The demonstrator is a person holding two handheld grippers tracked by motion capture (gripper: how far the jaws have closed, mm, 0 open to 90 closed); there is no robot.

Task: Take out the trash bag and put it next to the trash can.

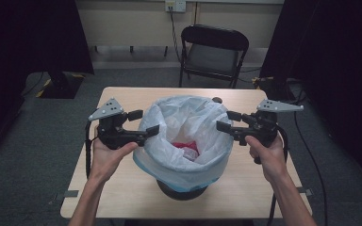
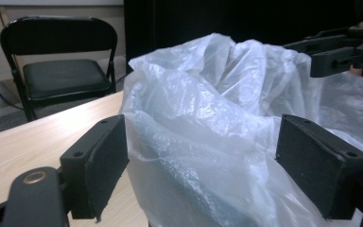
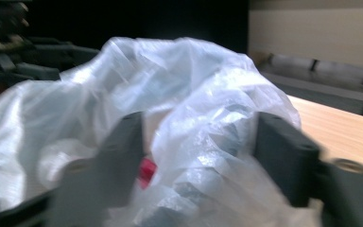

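- Dead centre of the wooden table (image 1: pixel 122 96) sits a dark bin (image 1: pixel 181 190), and over it billows a white plastic bag (image 1: pixel 184 120) — its mouth gaping upward, its skirt draped down over the bin's rim.
- At nine o'clock from the bag, the left gripper (image 1: pixel 143 123) points in toward the plastic, the left hand (image 1: pixel 108 155) wrapped around its body from below.
- From the left gripper view, the bag's edge stands between the two black jaws; the film brushes the inner face of the left-hand pad, while a sliver of space shows before the right-hand one — so released, straddling the plastic, not pinching it.
- Over at three o'clock, the right gripper (image 1: pixel 225 121) mirrors it, aimed inward at the bag's opposite rim, with the right hand (image 1: pixel 266 150) gripping from beneath.
- The right gripper view is blurred. Crumpled film bulges up between the jaws, and both of them sit close against it; whether the pads actually press, I cannot tell.
- Down inside the bag, near its floor, lies something red (image 1: pixel 185 146) — crumpled, too small to name. It peeks through the film in the right gripper view too.
- At twelve o'clock beyond the table, a black folding chair (image 1: pixel 214 52) faces the scene, well apart from the bag.
- Grey three-cornered plates ride on top of both grippers, and a cable trails from each.
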